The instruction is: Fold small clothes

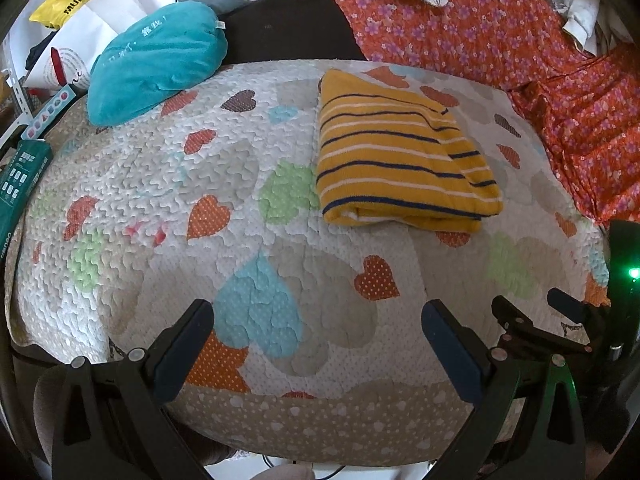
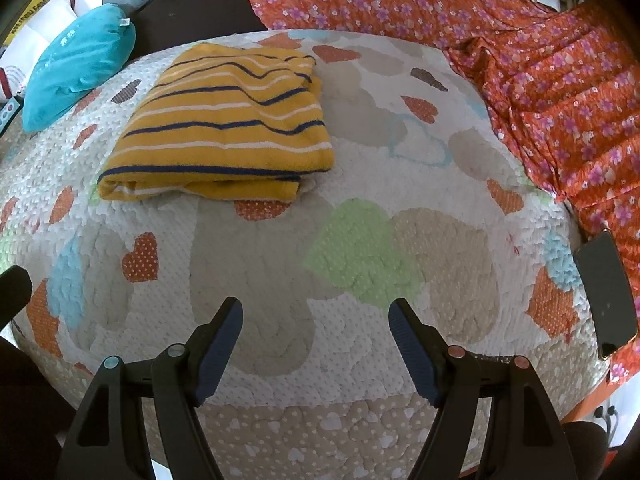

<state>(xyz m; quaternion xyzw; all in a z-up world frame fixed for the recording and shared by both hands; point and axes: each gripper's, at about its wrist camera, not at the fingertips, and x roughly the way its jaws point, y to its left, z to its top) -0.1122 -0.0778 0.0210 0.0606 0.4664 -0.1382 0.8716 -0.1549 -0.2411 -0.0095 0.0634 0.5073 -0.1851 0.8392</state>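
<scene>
A yellow garment with navy and white stripes lies folded into a thick rectangle on the heart-patterned quilt. The right wrist view shows the same folded garment toward the far left of the quilt. My left gripper hovers open over the quilt's near edge, well short of the garment, nothing between its fingers. My right gripper is likewise open and empty above the near part of the quilt. The right gripper's body shows at the right edge of the left wrist view.
A teal cushion rests at the quilt's far left corner. Orange floral fabric covers the far right side. A dark phone lies at the quilt's right edge. Bags and boxes stand to the left.
</scene>
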